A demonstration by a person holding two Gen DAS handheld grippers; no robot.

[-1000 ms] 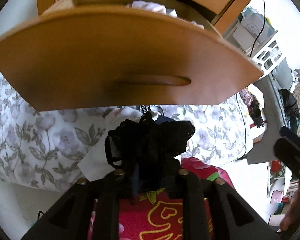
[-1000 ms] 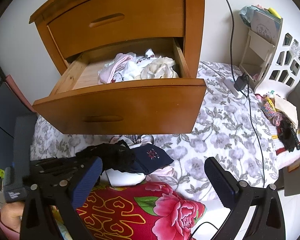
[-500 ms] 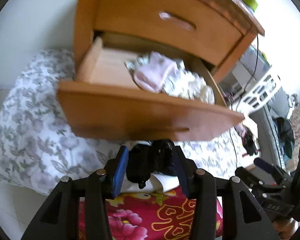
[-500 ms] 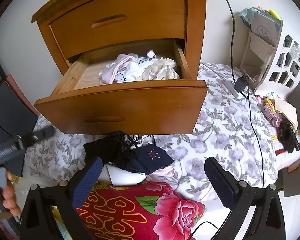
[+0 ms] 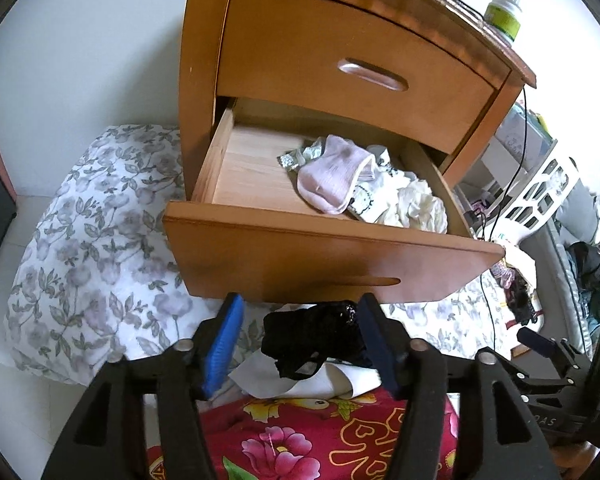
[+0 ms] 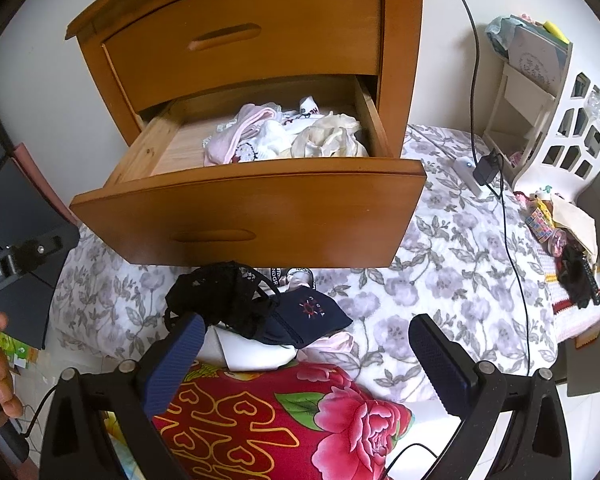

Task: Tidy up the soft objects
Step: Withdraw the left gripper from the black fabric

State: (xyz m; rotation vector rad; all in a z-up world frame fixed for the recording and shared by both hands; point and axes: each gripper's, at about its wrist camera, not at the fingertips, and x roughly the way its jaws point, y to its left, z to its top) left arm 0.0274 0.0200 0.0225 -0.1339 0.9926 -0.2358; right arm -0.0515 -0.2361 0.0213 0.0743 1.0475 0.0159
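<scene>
A: Your left tongs are spreading apart, and the black lace garment is sitting between the blue pads. The left wrist view is not showing either pad pressing on it, though the right pad is running close along its edge.

B: The right wrist view is giving you more there. The black lace garment is lying on the heap on the bed, on top of a navy piece and a white one, just below the front of the open drawer. Nothing is lifting it.

A: And your right tongs are standing wide and released, with nothing between them, hovering over the red floral blanket.

B: The left view is looking deeper into the open drawer: a pink sock is lying on cream and white cloth, all bunched to the right half, with bare wood on the left.

A: It is also catching a green bottle on top of the nightstand, which the right view is cutting off.

B: The right view alone is showing a charger on the flowered bedspread.
</scene>
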